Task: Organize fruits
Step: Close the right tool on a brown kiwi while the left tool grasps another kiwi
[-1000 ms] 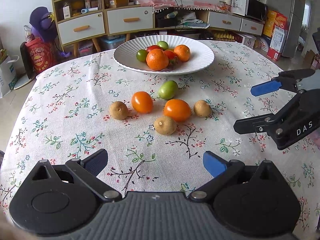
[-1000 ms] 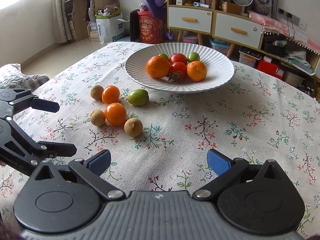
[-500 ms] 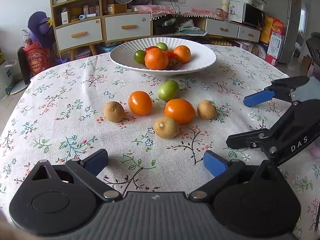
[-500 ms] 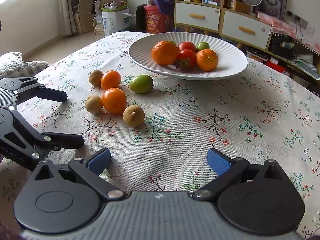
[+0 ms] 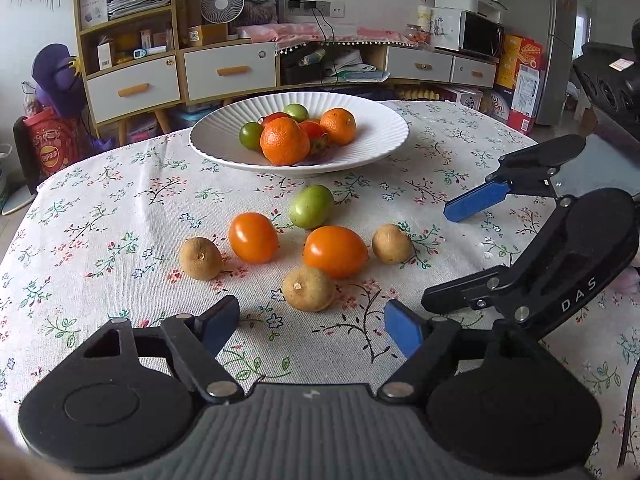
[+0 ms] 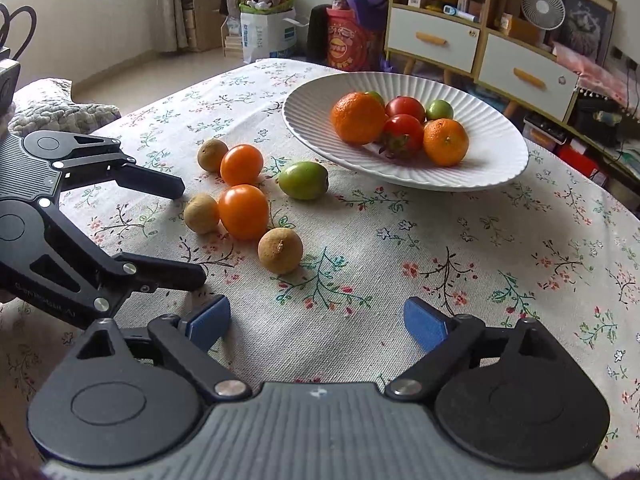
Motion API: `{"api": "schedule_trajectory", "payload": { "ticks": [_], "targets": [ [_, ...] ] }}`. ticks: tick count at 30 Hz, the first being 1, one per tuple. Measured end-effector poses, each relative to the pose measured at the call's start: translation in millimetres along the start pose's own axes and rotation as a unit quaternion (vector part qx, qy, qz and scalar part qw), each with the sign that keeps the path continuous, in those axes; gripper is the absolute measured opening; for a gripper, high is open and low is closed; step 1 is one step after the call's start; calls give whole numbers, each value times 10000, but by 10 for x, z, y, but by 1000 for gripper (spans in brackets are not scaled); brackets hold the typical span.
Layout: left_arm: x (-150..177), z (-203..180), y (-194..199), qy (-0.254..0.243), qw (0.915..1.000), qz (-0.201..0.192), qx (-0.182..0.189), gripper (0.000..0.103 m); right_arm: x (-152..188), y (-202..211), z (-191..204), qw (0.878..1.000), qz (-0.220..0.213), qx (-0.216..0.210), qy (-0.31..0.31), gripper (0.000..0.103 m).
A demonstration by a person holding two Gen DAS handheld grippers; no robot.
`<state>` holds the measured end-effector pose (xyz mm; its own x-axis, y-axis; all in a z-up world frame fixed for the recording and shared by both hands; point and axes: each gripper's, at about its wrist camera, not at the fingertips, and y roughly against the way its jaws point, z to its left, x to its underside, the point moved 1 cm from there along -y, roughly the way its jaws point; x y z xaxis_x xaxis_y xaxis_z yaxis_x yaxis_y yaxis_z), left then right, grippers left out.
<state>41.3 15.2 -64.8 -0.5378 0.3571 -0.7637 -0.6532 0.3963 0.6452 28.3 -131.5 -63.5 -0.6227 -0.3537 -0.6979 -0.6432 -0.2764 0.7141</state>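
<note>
On the flowered tablecloth lie two orange tomatoes (image 5: 253, 237) (image 5: 335, 251), a green tomato (image 5: 311, 206) and three brown round fruits (image 5: 308, 288) (image 5: 200, 258) (image 5: 392, 243). Behind them a white ribbed plate (image 5: 216, 148) holds oranges, red tomatoes and green tomatoes. My left gripper (image 5: 312, 326) hovers just short of the nearest brown fruit, its jaws closing with nothing between them. My right gripper (image 6: 318, 322) is over bare cloth to the right of the loose fruits (image 6: 280, 250), its jaws also closing on nothing. Each gripper shows in the other's view: the right gripper (image 5: 436, 258), the left gripper (image 6: 192, 234).
The table's rounded edge (image 6: 168, 96) runs behind and to the left of the fruit. Beyond it stand drawer cabinets (image 5: 228, 70), shelves, a small fan (image 5: 222, 2) and boxes (image 5: 520, 80). A cushion (image 6: 60, 108) lies off the table's left side.
Both grippers' jaws have narrowed. Both views have drawn a little closer to the loose fruit and tilted, so the fruits look larger.
</note>
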Motion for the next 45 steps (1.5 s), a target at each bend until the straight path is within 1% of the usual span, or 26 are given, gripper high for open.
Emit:
{"api": "schedule_trajectory", "payload": {
  "ticks": [1, 3, 4, 6, 7, 8, 12, 15, 18, 20, 21, 23, 27, 29, 35, 45],
  "targets": [
    [-7, -9, -4, -5, 10000, 0, 1, 73, -8, 4, 10, 10000, -13, -15, 3, 85],
    [-24, -11, -11, 28, 10000, 7, 29, 66, -32, 14, 44, 10000, -55, -40, 54, 77],
    [-36, -9, -15, 52, 10000, 12, 45, 64, -45, 19, 61, 9999, -75, -42, 89, 75],
    [-52, -11, -21, 74, 10000, 19, 49, 58, -65, 22, 87, 9999, -95, -41, 133, 69],
    [-59, -12, -23, 83, 10000, 22, 46, 56, -83, 24, 85, 9998, -109, -40, 149, 68],
    [-64, -15, -23, 95, 9999, 28, 50, 52, -97, 23, 89, 9998, -122, -30, 159, 67],
    [-109, -20, -35, 149, 9999, 81, 25, 39, -150, 16, 97, 9997, -183, -14, 184, 58],
    [-140, -8, -36, 234, 9996, 126, 8, 33, -194, -1, 95, 9997, -201, -55, 125, 52],
    [-160, 5, -42, 289, 9995, 159, -20, 27, -208, -24, 101, 9998, -178, -67, 70, 51],
    [-175, 10, -47, 317, 9993, 186, -43, 24, -214, -30, 110, 9998, -169, -65, 71, 44],
    [-178, 11, -46, 332, 9992, 197, -44, 24, -215, -33, 115, 9998, -167, -68, 71, 41],
    [-181, 16, -45, 367, 9991, 220, -31, 24, -216, -35, 123, 9998, -161, -89, 67, 38],
    [-195, 24, -47, 397, 9989, 250, 3, 24, -209, -27, 142, 9998, -138, -142, 82, 25],
    [-205, 22, -41, 411, 9988, 250, 23, 24, -209, -21, 147, 9997, -141, -188, 56, 22],
    [-226, 26, -18, 444, 9987, 242, 51, 24, -195, -2, 119, 9994, -143, -293, -107, 22],
    [-276, 62, 14, 578, 9980, 256, 66, 24, -187, 68, 94, 9991, -176, -329, -209, 22]
  ]
}}
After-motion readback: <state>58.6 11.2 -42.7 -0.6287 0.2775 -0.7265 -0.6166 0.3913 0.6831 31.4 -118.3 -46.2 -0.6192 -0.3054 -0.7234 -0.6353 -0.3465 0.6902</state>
